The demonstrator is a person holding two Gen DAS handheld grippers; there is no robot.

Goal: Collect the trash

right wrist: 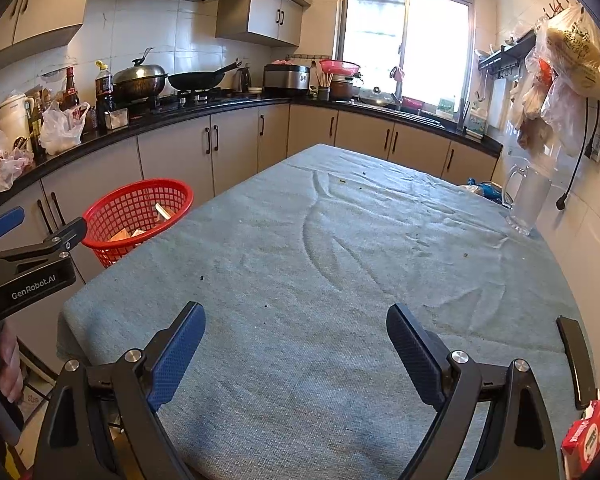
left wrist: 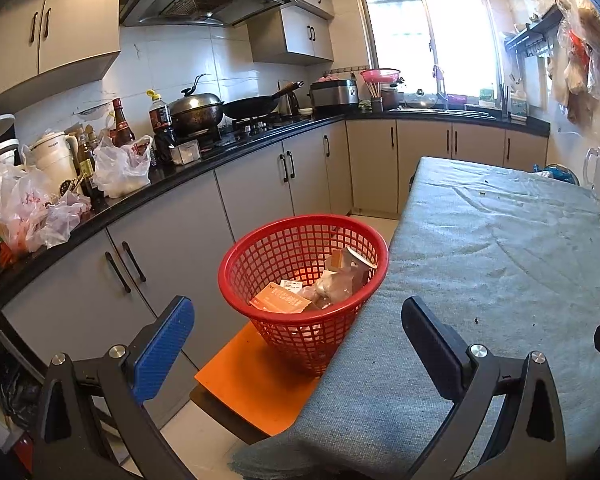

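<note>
A red mesh basket (left wrist: 300,264) stands on an orange stool (left wrist: 252,384) against the left edge of the cloth-covered table (left wrist: 500,280). It holds an orange box (left wrist: 278,300), crumpled clear plastic (left wrist: 328,286) and a folded carton. My left gripper (left wrist: 296,328) is open and empty, just short of the basket. My right gripper (right wrist: 296,320) hangs open and empty over the near end of the table. A red-and-white carton (right wrist: 584,436) lies at the table's near right corner. The basket (right wrist: 140,208) and the left gripper (right wrist: 44,222) also show at the left of the right wrist view.
A glass mug (right wrist: 528,200) and a blue wrapper (right wrist: 484,190) sit at the table's far right by the wall. Small crumbs dot the cloth. A black counter (left wrist: 180,172) with bottles, plastic bags and pans runs along the left. Bags hang on the right wall (right wrist: 564,80).
</note>
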